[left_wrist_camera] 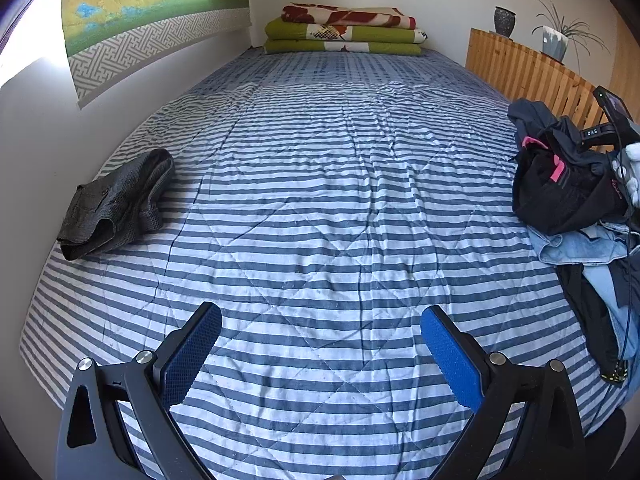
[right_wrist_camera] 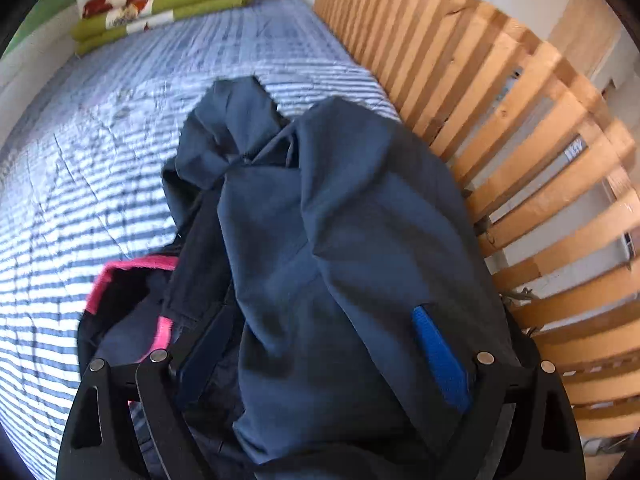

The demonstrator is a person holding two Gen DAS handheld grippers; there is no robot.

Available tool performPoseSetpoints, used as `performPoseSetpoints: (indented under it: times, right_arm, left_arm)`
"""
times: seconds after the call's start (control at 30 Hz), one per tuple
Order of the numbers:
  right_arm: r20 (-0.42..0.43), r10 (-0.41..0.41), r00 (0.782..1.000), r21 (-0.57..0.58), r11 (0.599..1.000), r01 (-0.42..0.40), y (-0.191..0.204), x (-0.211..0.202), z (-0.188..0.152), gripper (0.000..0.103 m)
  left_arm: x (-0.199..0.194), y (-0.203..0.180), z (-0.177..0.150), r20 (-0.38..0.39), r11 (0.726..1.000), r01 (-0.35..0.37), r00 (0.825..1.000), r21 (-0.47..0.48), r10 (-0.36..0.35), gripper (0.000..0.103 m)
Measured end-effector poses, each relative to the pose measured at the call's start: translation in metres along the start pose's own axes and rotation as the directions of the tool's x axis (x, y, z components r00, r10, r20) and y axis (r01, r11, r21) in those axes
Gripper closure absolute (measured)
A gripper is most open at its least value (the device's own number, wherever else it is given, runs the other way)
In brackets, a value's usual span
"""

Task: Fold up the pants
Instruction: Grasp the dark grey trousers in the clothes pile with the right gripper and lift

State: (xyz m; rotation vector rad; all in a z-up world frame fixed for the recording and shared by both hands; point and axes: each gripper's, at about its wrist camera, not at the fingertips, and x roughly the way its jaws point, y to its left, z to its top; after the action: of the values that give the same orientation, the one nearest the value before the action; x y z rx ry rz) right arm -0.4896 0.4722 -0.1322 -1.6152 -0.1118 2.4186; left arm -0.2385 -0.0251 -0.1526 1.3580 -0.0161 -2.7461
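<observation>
A crumpled pair of navy pants (right_wrist_camera: 340, 216) tops a clothes pile at the bed's right edge. My right gripper (right_wrist_camera: 320, 312) is open and pushed into that pile, with navy cloth bulging between its spread fingers; the blue right pad (right_wrist_camera: 440, 360) shows, the left one is partly buried. Beside it lies a black garment with pink trim (right_wrist_camera: 128, 292). In the left wrist view the same pile (left_wrist_camera: 568, 184) sits far right. My left gripper (left_wrist_camera: 320, 310) hovers open over the striped quilt (left_wrist_camera: 320, 184), holding nothing. A folded dark grey pair of pants (left_wrist_camera: 116, 204) rests at the left edge.
A wooden slatted rail (right_wrist_camera: 500, 140) runs close along the bed's right side behind the pile. Folded green and red blankets (left_wrist_camera: 344, 30) are stacked at the far end. Light blue denim (left_wrist_camera: 580, 246) lies lower in the pile. A gloved hand (left_wrist_camera: 632, 168) shows at the right edge.
</observation>
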Motion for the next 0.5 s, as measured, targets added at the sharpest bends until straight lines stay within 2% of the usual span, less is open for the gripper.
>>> performPoseSetpoints:
  times: [0.13,0.17,0.2,0.23,0.27,0.3,0.37,0.5]
  right_arm:
    - [-0.036,-0.017,0.999,-0.042,0.999,0.016,0.004,0.026,-0.001,0.015]
    - [-0.038,-0.015,0.999,-0.040,0.999,0.013,0.003,0.030,-0.003,0.024]
    - [-0.039,-0.017,0.999,-0.035,0.999,0.016,0.001,0.033,-0.006,0.048]
    - [-0.045,-0.013,0.999,-0.023,1.000,0.012,-0.004,0.035,-0.008,0.059]
    - [-0.044,0.001,0.999,-0.002,1.000,-0.001,-0.010,0.034,-0.011,0.077]
    - [-0.036,0.017,0.999,0.019,1.000,-0.017,-0.016,0.030,-0.013,0.085]
    - [0.008,0.017,1.000,0.043,0.999,-0.018,-0.021,0.019,-0.012,0.094]
    - [0.131,-0.006,0.991,0.064,0.998,-0.003,-0.031,-0.032,-0.010,0.099]
  left_arm:
    - [0.010,-0.004,-0.001,-0.015,1.000,-0.007,1.000,0.012,0.008,0.002]
    - [0.011,-0.005,-0.001,-0.017,1.000,-0.010,1.000,0.015,0.010,0.002]
    - [0.012,-0.007,-0.001,-0.018,1.000,-0.012,1.000,0.018,0.012,0.002]
    - [0.013,-0.009,-0.001,-0.018,1.000,-0.013,1.000,0.022,0.014,0.002]
    - [0.013,-0.010,-0.001,-0.019,1.000,-0.014,1.000,0.026,0.015,0.002]
    - [0.012,-0.012,-0.002,-0.019,0.999,-0.015,1.000,0.030,0.015,0.002]
    - [0.009,-0.015,-0.003,-0.016,0.999,-0.013,1.000,0.039,0.013,0.002]
    - [-0.002,-0.017,-0.004,-0.002,0.999,-0.011,1.000,0.048,0.011,0.002]
